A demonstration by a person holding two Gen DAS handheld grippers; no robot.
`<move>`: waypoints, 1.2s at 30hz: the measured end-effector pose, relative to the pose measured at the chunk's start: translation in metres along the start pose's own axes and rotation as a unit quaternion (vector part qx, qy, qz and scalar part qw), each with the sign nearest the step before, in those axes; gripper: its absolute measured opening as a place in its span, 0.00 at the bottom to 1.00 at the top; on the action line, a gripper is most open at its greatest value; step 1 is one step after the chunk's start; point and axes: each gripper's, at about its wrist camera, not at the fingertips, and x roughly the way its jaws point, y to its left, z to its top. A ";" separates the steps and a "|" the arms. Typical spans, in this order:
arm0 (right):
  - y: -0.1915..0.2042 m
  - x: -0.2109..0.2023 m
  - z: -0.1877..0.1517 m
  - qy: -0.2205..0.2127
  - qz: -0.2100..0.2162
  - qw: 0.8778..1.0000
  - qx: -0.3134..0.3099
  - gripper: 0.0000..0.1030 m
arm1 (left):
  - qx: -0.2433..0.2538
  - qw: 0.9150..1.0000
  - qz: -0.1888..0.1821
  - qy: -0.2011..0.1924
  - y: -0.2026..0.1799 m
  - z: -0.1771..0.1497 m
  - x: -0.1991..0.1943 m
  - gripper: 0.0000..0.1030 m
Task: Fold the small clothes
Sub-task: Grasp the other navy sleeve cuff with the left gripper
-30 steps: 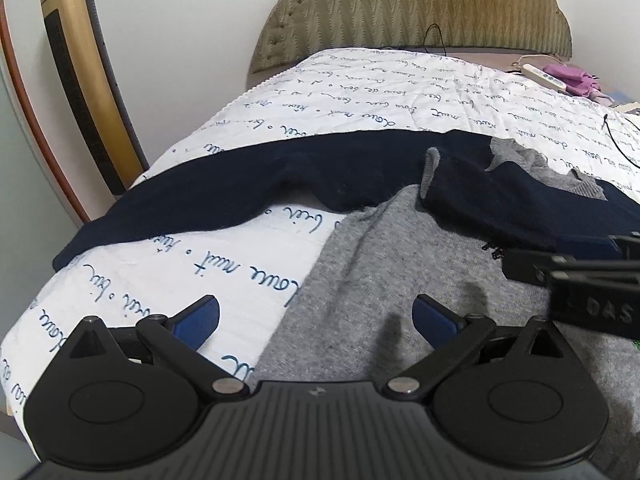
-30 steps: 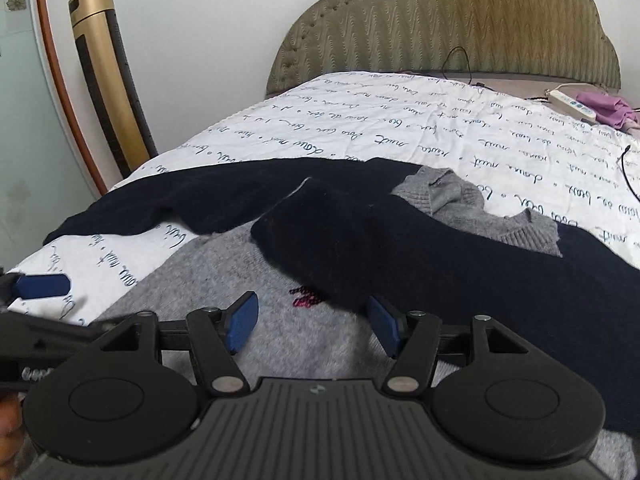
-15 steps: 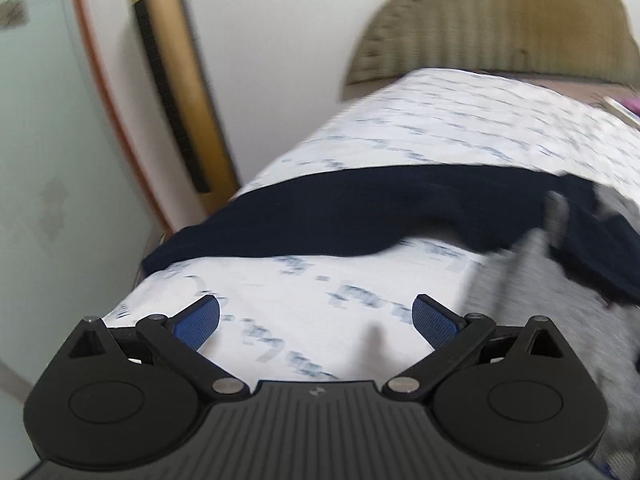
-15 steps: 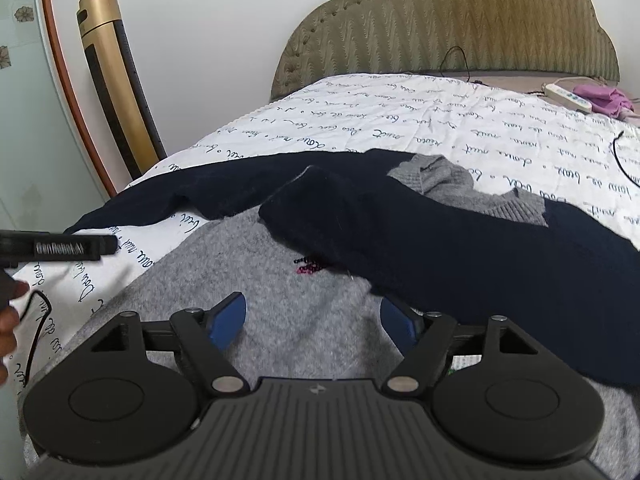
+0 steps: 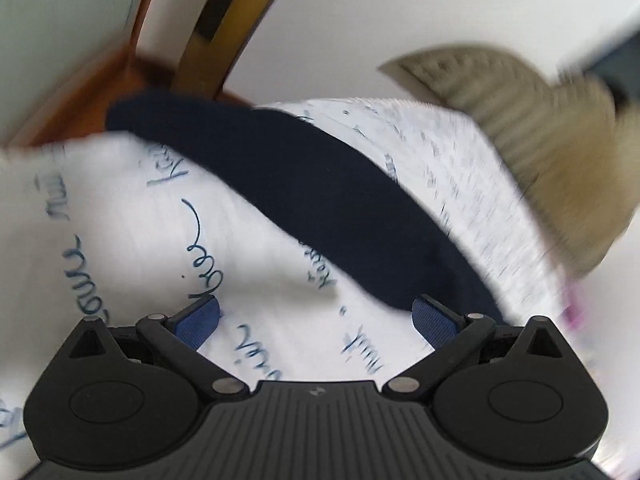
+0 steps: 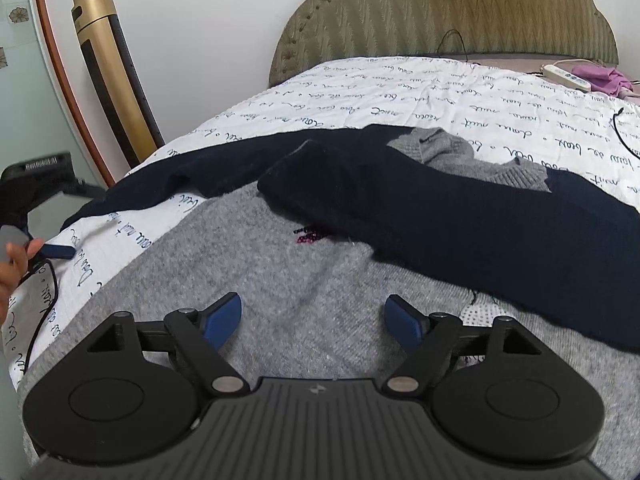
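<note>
A grey knit sweater (image 6: 280,280) with dark navy sleeves lies spread on the bed. One navy sleeve (image 6: 460,208) is folded across its chest; the other navy sleeve (image 5: 320,200) stretches out toward the bed's left edge. My right gripper (image 6: 314,318) hovers over the grey front, its jaws opening with only the cloth below them, nothing pinched. My left gripper (image 5: 316,318) is open above the white quilt, rolled sideways, its right pad next to the outstretched sleeve. In the right wrist view the left gripper's fingertips (image 6: 58,250) show at the far left with a hand (image 6: 14,264).
The white quilt (image 6: 420,92) with blue script covers the bed up to the olive padded headboard (image 6: 460,20). A gold and black tower (image 6: 112,88) stands at the left wall. A power strip (image 6: 566,76) and a pink cloth (image 6: 600,76) lie at the far right.
My left gripper swept left off the grey sweater to the bed's left side and rolled, so its view tilts and blurs. My right gripper's jaws widened over the grey front.
</note>
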 end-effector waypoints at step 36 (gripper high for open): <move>-0.004 -0.019 -0.001 -0.026 0.001 1.000 0.013 0.83 | -0.220 0.963 -0.125 -0.091 0.038 0.051 0.053 0.17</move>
